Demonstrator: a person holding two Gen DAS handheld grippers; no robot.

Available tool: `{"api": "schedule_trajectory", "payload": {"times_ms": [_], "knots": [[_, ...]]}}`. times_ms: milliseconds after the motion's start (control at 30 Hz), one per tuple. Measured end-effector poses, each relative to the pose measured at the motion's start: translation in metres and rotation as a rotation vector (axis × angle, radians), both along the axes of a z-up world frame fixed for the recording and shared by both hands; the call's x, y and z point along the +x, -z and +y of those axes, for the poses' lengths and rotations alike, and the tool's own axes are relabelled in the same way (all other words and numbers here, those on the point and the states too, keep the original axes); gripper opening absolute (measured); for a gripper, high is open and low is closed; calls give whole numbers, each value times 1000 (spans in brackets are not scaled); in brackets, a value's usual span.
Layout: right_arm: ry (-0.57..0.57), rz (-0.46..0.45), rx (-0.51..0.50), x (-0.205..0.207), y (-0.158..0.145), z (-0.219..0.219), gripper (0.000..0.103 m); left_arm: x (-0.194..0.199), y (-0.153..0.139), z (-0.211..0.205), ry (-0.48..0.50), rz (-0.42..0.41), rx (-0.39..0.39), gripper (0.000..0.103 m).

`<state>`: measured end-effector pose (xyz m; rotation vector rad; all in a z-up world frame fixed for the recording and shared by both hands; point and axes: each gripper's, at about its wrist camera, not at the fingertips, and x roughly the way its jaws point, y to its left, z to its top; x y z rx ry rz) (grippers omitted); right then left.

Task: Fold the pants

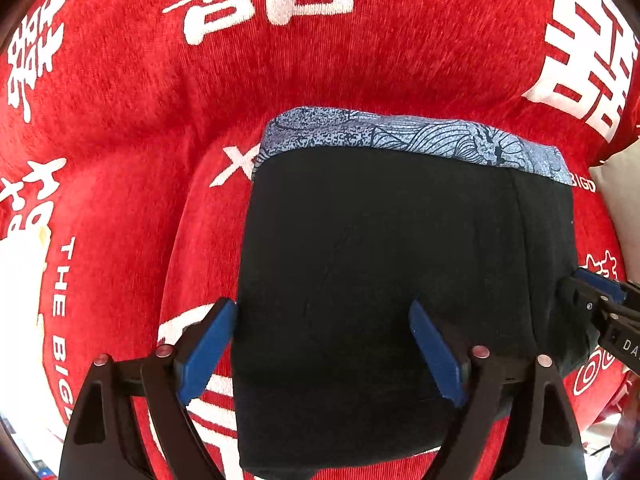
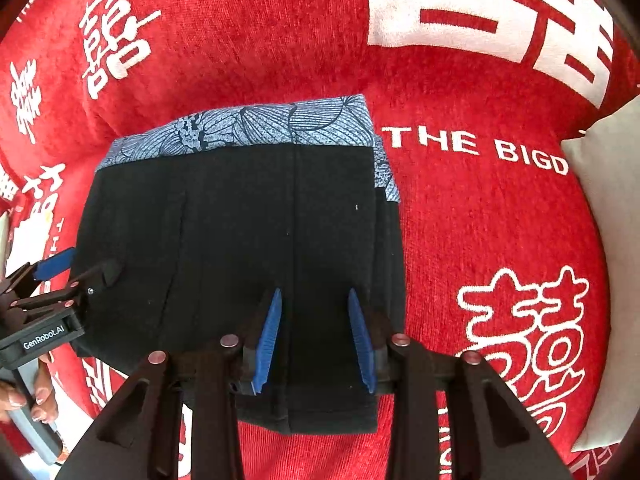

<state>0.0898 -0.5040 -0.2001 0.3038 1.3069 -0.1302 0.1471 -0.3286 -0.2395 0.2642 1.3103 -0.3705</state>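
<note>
The pants [image 1: 400, 280] are matt black cloth with a blue-grey printed band. The red cover [image 1: 140, 100] under them looks like fuzzy, ribbed fabric with white print. Both grippers' black arms look like matt plastic, with ribbed blue pads [image 2: 269, 340] and small shiny metal pins.

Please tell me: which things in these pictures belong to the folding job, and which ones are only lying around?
Belongs to the job:
- black fabric pants with blue patterned waistband, folded into a compact stack
- left gripper, open above the pants
- right gripper, open above the pants

Only lying about:
- red cloth with white printed characters under the pants
- grey cushion at the right edge
</note>
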Motion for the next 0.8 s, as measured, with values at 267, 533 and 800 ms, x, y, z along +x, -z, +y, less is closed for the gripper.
{"api": "schedule_trajectory", "payload": {"times_ms": [267,533,800], "knots": [[12,-24,-31,-9,-7,6,41,4,8,7,-19,18,-16,96],[37,9,-42,-26,-13,13,61,8,11,10,-18,20,-16,102],[124,31,152,-51,-21,-17,71,16,6,18,0,43,-48,101]]}}
